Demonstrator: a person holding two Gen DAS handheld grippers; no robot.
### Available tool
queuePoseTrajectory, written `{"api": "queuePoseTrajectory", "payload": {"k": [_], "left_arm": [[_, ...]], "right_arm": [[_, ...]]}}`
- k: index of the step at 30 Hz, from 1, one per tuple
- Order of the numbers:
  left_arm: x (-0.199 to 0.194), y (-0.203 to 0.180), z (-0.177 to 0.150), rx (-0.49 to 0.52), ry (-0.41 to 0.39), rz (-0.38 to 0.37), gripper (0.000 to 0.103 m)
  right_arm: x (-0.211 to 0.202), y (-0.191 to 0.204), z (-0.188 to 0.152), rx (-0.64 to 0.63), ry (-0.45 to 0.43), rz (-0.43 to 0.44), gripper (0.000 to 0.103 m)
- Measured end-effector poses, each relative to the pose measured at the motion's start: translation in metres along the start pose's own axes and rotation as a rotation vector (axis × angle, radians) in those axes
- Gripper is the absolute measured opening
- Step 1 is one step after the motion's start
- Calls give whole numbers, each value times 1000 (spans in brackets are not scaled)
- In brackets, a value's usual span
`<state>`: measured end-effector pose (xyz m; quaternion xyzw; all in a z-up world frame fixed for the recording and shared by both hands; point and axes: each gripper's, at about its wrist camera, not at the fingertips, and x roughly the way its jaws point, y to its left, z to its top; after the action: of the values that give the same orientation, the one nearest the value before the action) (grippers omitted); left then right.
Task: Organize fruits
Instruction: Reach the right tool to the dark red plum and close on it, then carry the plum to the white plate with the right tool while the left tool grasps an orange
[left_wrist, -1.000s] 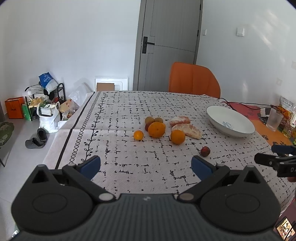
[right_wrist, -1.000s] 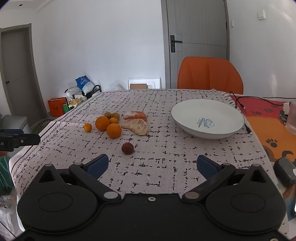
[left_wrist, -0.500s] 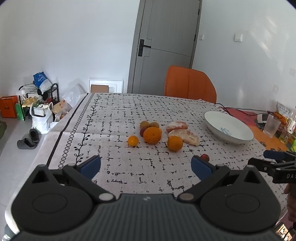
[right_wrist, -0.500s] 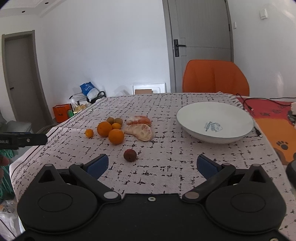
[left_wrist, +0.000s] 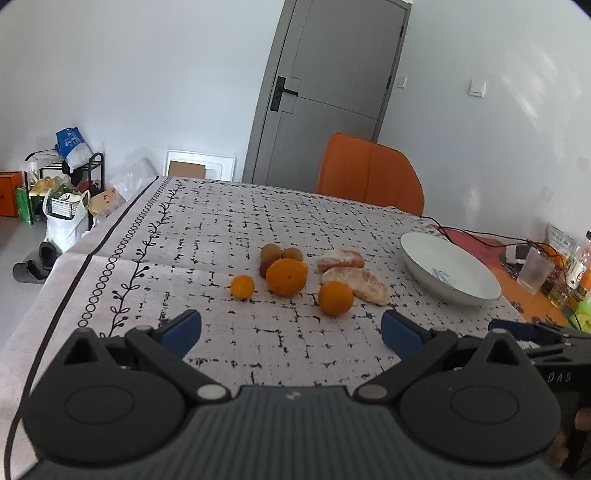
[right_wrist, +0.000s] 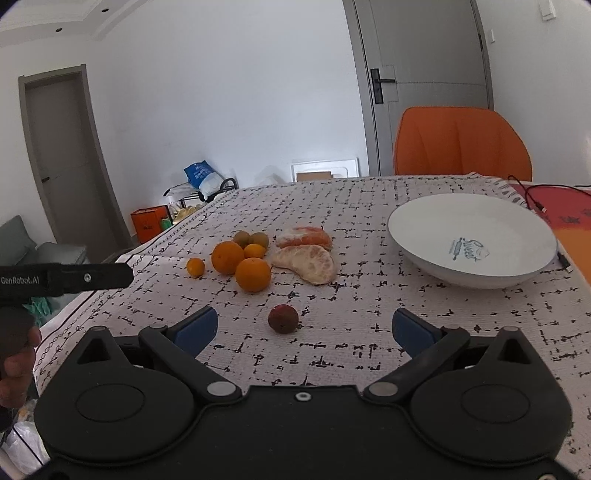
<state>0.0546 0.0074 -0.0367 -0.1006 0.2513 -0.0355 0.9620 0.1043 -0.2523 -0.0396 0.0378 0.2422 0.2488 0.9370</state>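
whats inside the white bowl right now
No fruit: the bowl shows only a blue printed logo on its inner surface. The right wrist view sees almost the whole inside; only a thin strip under the near rim is hidden. All the fruit lies on the tablecloth.

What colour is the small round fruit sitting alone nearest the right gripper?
Dark reddish-brown fruit, clearest in the right wrist view.
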Motion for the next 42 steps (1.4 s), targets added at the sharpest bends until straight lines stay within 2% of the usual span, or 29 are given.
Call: {"api": "queuePoseTrajectory", "payload": {"k": [2,6,8,12,27,28,31,32,42], "left_arm": [[4,-1,1,3,-1,10,103],[14,-1,2,-4,9,11,101],[19,-2,2,4,15,13,101],[28,-4,3,6,29,7,101],[54,-4,5,1,48,4,92],[56,-4,5,2,51,3,92],[62,-6,5,4,58,-6,90],[65,-7,5,6,62,-8,90],[87,-20,5,33,88,-37,73]], "right_arm": [[5,-1,0,2,8,4,97],[15,-4,1,15,29,15,94],[20,-5,2,18,37,22,88],[32,-6,3,24,56,39,84],[66,-4,6,39,116,89,54],[67,-4,6,42,119,93,50],[73,-7,4,59,140,123,28],[74,-8,4,63,136,125,24],[67,-22,7,99,116,133,24]]}}
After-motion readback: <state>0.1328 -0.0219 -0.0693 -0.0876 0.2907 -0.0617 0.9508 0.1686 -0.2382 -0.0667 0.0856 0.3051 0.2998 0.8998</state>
